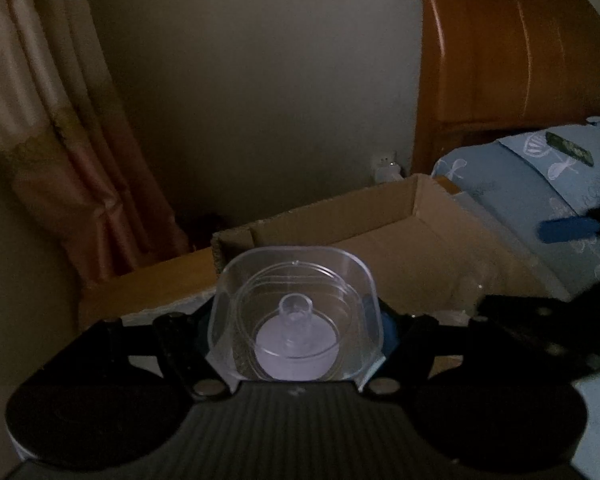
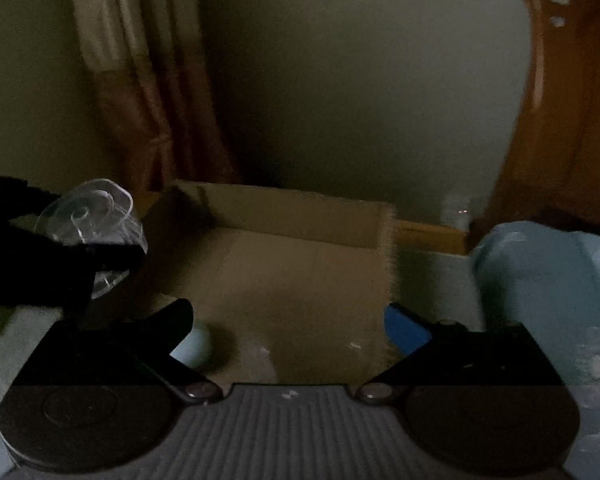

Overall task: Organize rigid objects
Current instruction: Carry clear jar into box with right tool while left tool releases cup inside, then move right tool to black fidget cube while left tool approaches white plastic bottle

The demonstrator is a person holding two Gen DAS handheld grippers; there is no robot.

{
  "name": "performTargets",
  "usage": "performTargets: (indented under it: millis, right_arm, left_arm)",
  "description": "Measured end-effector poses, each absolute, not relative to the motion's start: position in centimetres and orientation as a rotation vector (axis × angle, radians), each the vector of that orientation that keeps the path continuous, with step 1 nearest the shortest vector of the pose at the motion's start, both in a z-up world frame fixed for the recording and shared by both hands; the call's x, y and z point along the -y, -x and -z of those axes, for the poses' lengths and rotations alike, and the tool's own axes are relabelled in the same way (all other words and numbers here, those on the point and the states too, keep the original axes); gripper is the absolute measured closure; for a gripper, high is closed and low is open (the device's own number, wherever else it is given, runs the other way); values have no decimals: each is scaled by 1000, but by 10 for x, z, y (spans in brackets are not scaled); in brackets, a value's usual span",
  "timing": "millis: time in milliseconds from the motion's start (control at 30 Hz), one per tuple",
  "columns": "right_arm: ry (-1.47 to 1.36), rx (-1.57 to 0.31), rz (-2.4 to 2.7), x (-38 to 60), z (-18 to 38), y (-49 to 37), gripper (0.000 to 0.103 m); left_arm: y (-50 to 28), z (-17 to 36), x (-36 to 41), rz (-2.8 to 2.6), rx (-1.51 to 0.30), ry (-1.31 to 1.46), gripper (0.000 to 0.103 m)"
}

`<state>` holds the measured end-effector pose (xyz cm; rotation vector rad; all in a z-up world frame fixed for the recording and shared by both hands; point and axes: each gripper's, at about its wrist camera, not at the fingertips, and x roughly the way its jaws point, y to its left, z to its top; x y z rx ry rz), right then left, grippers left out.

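My left gripper (image 1: 296, 320) is shut on a clear plastic container (image 1: 294, 316) with a small knob inside, held above the near edge of an open cardboard box (image 1: 380, 216). The same container shows at the left of the right wrist view (image 2: 96, 216), between the left gripper's black fingers. My right gripper (image 2: 290, 320) is open and empty, over the near part of the box (image 2: 300, 264). A pale round object (image 2: 194, 346) lies in the box by its left finger. The right gripper's blue pad also shows in the left wrist view (image 1: 568, 230).
A wooden headboard (image 1: 500, 60) stands at the right. Blue patterned bedding (image 1: 548, 176) lies beside the box. A curtain (image 1: 60, 120) hangs at the left against a plain wall. A white plug (image 1: 386, 166) sits on the wall behind the box.
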<state>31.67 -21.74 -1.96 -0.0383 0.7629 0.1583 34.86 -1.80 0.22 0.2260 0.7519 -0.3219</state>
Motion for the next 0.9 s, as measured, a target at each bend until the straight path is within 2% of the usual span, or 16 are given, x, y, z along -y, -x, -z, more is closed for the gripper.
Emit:
performTargets:
  millis: [167,233,267,533,900]
  right_arm:
    - [5,-765,-122,237,15,-292,0]
    - [-11,-767,-135,244,13,-283,0]
    - [-12,-765,-141,245,13,-277,0]
    - [37,-768,-161,243,13,-239,0]
    - [11,-789,-138,237,36,-180,0]
  left_arm:
    - [-360,3,29,300,-753,-223,28]
    - [-364,1,32,296,-736,-218,5]
    - [-364,0,33,284,-717,-214,4]
    - [-337,-8,37,273,-682,-242,4]
    - [-245,-6,22,233,-650,-248,3]
